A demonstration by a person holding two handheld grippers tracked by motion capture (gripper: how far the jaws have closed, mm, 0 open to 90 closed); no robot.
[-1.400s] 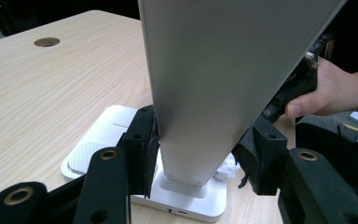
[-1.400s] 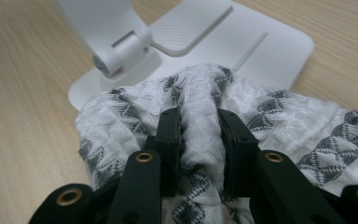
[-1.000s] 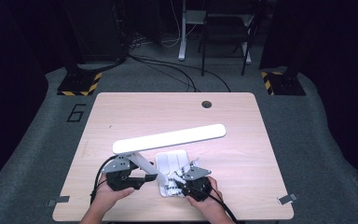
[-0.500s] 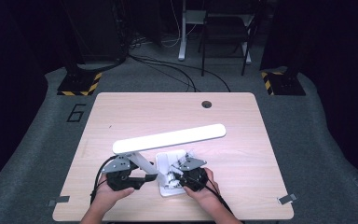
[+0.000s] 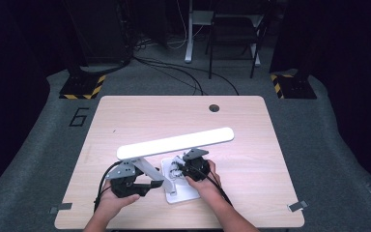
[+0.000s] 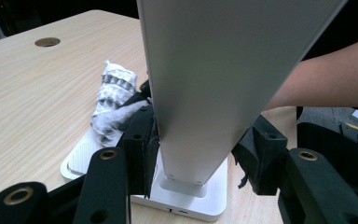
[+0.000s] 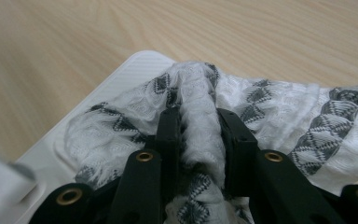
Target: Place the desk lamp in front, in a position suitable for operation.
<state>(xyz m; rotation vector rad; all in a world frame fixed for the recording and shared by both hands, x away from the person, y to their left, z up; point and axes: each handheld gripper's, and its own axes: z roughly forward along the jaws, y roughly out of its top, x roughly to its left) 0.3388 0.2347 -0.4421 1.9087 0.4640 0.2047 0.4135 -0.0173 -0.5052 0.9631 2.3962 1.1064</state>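
Left tool [image 5: 147,186]: jaws clamped on either side of the lamp's white stem [image 6: 205,93], low down near where it meets the base [image 5: 181,193]. Right tool [image 5: 182,169]: jaws pinching a raised fold of the patterned white cloth [image 7: 200,121], which lies bunched on the base top, beside the stem.

Lamp [image 5: 174,143]: stands on the near part of the surface [image 5: 140,116], between the two hands. Stem leans from the base up and away towards the person's left. Lit head is a long bar, its axis running across the surface, left end nearer the person and right end angled farther off.

Risks, as judged:
- Cloth wiping pushed hard against the base could slide or tip the lamp if the left grip slackens.
- Fold is thin; it may slip from the right jaws, leaving bare pads rubbing the plastic.
- Cloth could snag at the stem foot.
- Overhanging head may swing if the stem is twisted.
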